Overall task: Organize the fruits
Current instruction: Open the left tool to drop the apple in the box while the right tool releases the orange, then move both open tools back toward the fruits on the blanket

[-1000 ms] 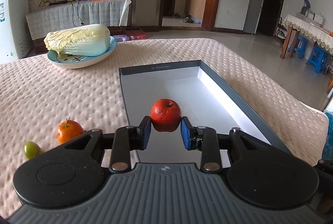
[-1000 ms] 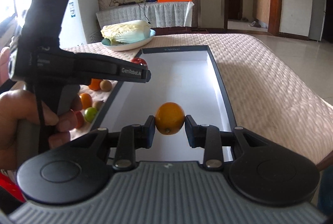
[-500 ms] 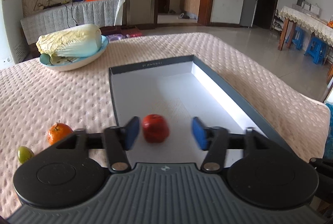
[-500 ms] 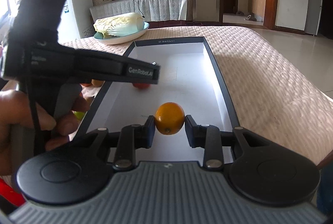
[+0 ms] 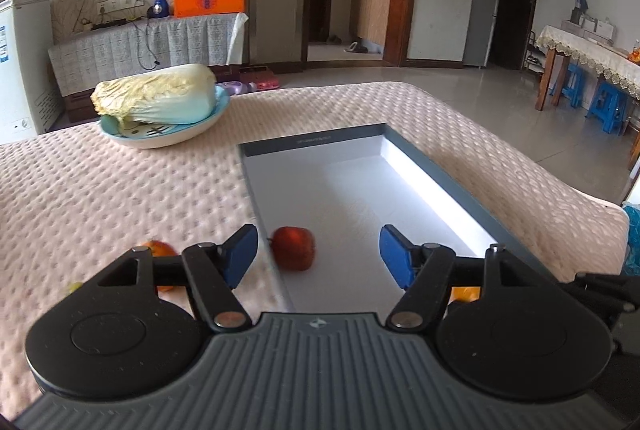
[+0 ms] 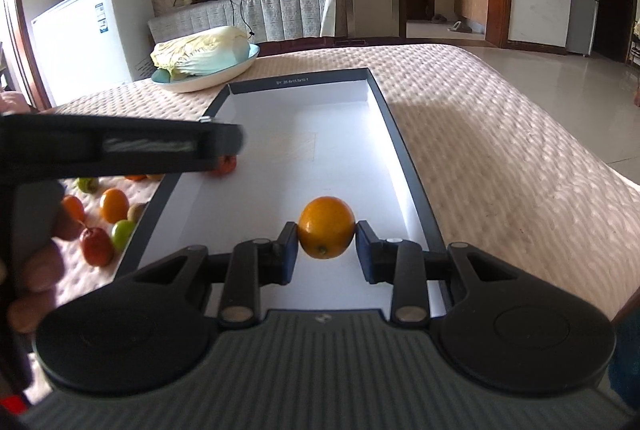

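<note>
Fruits are being gathered into a long, shallow grey-rimmed tray (image 6: pixel 404 158) with a smooth white floor, laid lengthwise away from both cameras on a dimpled, quilted pink tablecloth (image 5: pixel 120 190). An orange (image 6: pixel 326 227), round with a waxy, finely pitted skin, is clamped between the pads of the right gripper (image 6: pixel 326 250) and is carried over the near end of the tray, toward its right wall; whether it already touches the floor cannot be told. For its release, free white floor lies directly beneath and ahead of it. A red apple (image 5: pixel 293 248), glossy and slightly flattened, is seen on the tray floor close against the left wall, between the blue pads of the left gripper (image 5: pixel 316 254) but touched by neither; those jaws are opening and stand wide apart. The apple lies nearer the left pad than the right one. The remaining loose fruits (image 6: pixel 108 226), small red, green and orange ones, are clustered on the cloth just outside the tray's left wall, so the left hand is judged the nearer one for them. A napa cabbage (image 5: pixel 156 96) with crinkled pale leaves is rested in a glazed blue dish (image 5: pixel 168 136) beyond the tray's far left corner.
</note>
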The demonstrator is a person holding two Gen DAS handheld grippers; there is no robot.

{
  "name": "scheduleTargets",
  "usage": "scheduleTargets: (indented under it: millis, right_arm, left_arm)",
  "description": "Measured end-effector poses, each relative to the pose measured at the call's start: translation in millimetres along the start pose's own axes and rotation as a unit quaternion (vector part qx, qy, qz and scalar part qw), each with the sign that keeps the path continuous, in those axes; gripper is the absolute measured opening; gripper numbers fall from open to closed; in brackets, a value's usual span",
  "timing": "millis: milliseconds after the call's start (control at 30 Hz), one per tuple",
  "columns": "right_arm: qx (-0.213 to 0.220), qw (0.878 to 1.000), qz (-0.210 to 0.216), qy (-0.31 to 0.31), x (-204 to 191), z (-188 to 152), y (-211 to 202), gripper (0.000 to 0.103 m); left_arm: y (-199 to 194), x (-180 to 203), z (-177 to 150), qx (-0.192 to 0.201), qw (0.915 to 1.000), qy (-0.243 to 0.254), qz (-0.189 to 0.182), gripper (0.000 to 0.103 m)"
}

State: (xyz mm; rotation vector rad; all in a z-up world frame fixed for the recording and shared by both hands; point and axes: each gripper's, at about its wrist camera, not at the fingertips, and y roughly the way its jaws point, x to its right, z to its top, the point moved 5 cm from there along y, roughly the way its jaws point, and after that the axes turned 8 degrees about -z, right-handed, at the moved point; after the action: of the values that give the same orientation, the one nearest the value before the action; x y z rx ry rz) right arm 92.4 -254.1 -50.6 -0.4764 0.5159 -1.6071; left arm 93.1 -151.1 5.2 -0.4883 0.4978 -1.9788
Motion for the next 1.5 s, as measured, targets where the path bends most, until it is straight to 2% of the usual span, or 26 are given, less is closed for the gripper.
scheduleTargets:
  millis: [100, 167, 267, 467, 600, 800, 1033, 1267, 1500]
  right_arm:
    - [-0.003, 1.000, -0.018, -0.005, -0.5, -1.7, 2.6, 0.056]
    - [0.003, 0.999, -0.031, -0.019, -2.4, -3.2, 2.2, 0.060]
    - [0.003, 0.999, -0.033, -0.028, -3.0, -5.4, 0.1, 0.060]
    - [0.034, 0.999, -0.023, 0.027, 7.4, -0.2, -17.8, 0.060]
    - [0.048, 0.998, -0.016, 0.033, 2.5, 1.6, -28.8, 0.060]
    - [0.071, 0.997, 0.018, 0.033, -19.4, -1.6, -56.7, 0.060]
    - [0.114, 0.991, 0.071, -0.019, -63.6, -8.8, -93.4, 0.060]
    - [0.106, 0.987, 0.112, -0.049, -101.8, -21.9, -107.0, 0.059]
    - [0.087, 0.985, 0.128, -0.080, -131.3, -28.5, -103.4, 0.047]
  left_arm:
    - [-7.9, -7.3, -1.7, 0.000, 1.0000, -0.006, 0.008, 0.072]
    - [-13.3, -10.4, -3.4, 0.001, 0.9999, -0.010, 0.011, 0.072]
    - [-22.2, -12.3, -5.6, 0.003, 0.9998, -0.012, 0.015, 0.072]
    - [-46.5, -15.1, -9.4, 0.010, 0.9996, -0.006, 0.025, 0.072]
    - [-62.9, -25.1, -14.3, 0.010, 0.9992, -0.013, 0.038, 0.072]
    - [-88.2, -47.8, -23.2, 0.008, 0.9978, -0.028, 0.060, 0.072]
    - [-119.5, -74.5, -40.0, 0.005, 0.9960, -0.032, 0.083, 0.072]
    - [-142.4, -99.7, -57.2, -0.002, 0.9946, -0.037, 0.097, 0.072]
    - [-145.4, -116.6, -66.4, -0.013, 0.9939, -0.042, 0.101, 0.071]
